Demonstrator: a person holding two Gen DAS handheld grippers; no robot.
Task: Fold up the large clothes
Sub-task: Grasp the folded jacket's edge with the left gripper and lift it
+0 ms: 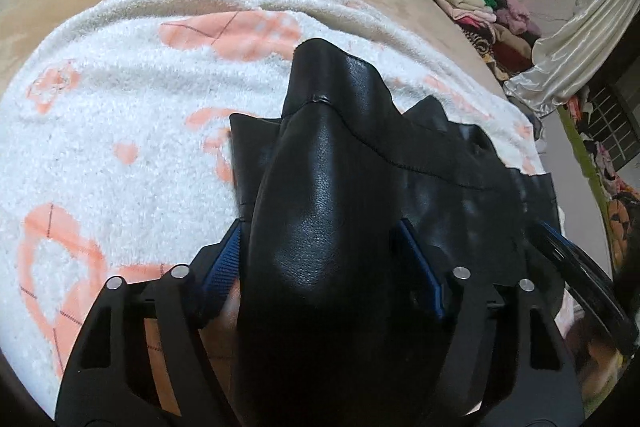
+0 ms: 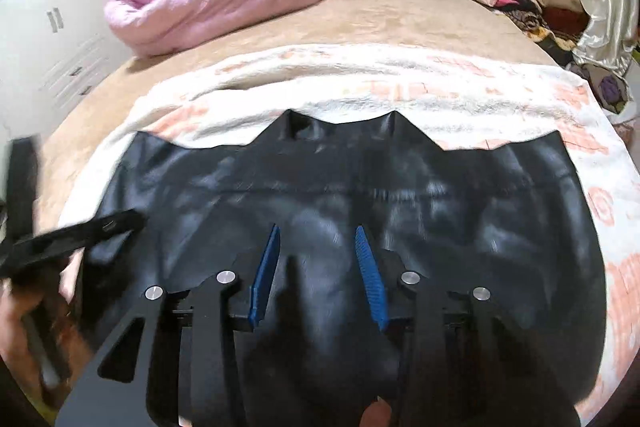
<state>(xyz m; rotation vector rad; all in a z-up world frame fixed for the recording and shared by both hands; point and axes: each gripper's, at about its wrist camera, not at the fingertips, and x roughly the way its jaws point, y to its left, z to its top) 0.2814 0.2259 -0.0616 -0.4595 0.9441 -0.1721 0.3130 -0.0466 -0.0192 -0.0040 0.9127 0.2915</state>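
While a black leather garment (image 1: 320, 227) bulges between them, left gripper (image 1: 320, 247) pads pinch it, right gripper (image 2: 318, 239) part-open, empty above it.

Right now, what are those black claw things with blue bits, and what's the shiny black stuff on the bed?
Those are two grabbing tools a person holds, one in each hand. Each has a little camera looking along its two blue fingers, so one picture comes from each tool. The left gripper has a fold of the black leather jacket bunched between its blue pads. The right gripper hovers over the jacket with nothing between its fingers. The jacket lies spread on a white and orange blanket on the bed.
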